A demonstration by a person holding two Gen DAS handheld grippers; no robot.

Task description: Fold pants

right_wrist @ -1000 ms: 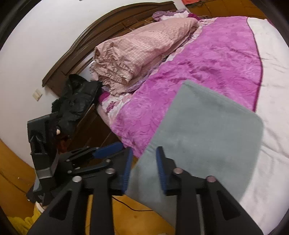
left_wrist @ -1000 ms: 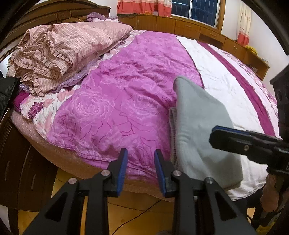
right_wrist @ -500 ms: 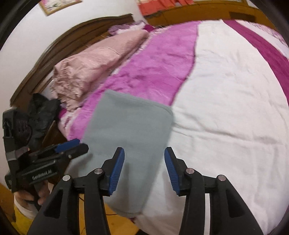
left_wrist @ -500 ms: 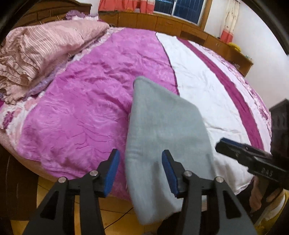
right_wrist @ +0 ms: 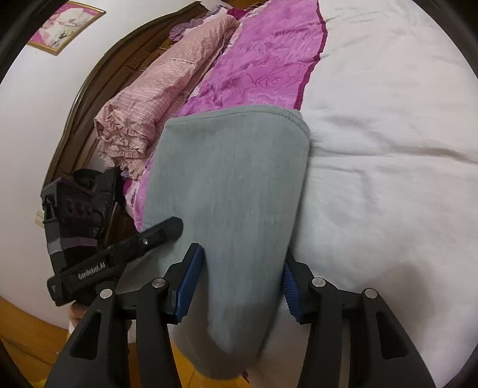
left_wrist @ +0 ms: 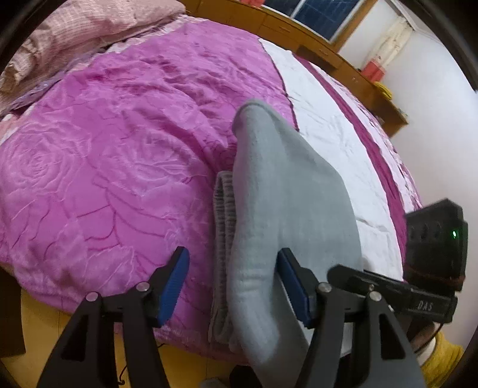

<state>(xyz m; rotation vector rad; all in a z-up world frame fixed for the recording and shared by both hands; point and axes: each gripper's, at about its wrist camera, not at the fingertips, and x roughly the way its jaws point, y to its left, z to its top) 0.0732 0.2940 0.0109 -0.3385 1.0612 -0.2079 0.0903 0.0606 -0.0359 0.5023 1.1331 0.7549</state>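
grey pants (left_wrist: 286, 191) lie folded on the near edge of the bed (left_wrist: 119, 167), straddling the seam where the magenta rose-patterned quilt (right_wrist: 269, 62) meets the white panel (right_wrist: 388, 149), and the near end droops over the side toward the yellow wooden floor (left_wrist: 38, 322). left tongs (left_wrist: 236, 286) are spreading right now, blue pads well apart, the hanging fold of the pants sitting between them; the right-hand pad looks to be right against the fabric, the left-hand pad stands clear of it, so there's no pinch. in the left wrist view a ribbed grey waistband (left_wrist: 222, 215) peeks out along the left edge under the smooth top layer. right tongs (right_wrist: 239, 283) are spreading too, the drooping end of the pants filling the gap between their pads, cloth close to both sides but not visibly squeezed. the far end of the pants shows a stitched rounded hem in the right wrist view. up near the dark wooden headboard (right_wrist: 98, 89) a pink ruffled blanket (right_wrist: 155, 98) is bunched up. a framed picture (right_wrist: 65, 27) hangs on the white wall. each wrist view catches the other tongs off to one side, with a gloved hand (right_wrist: 74, 215) gripping the left one. along the far side of the bed runs a wooden ledge (left_wrist: 322, 44) under a window (left_wrist: 319, 15).
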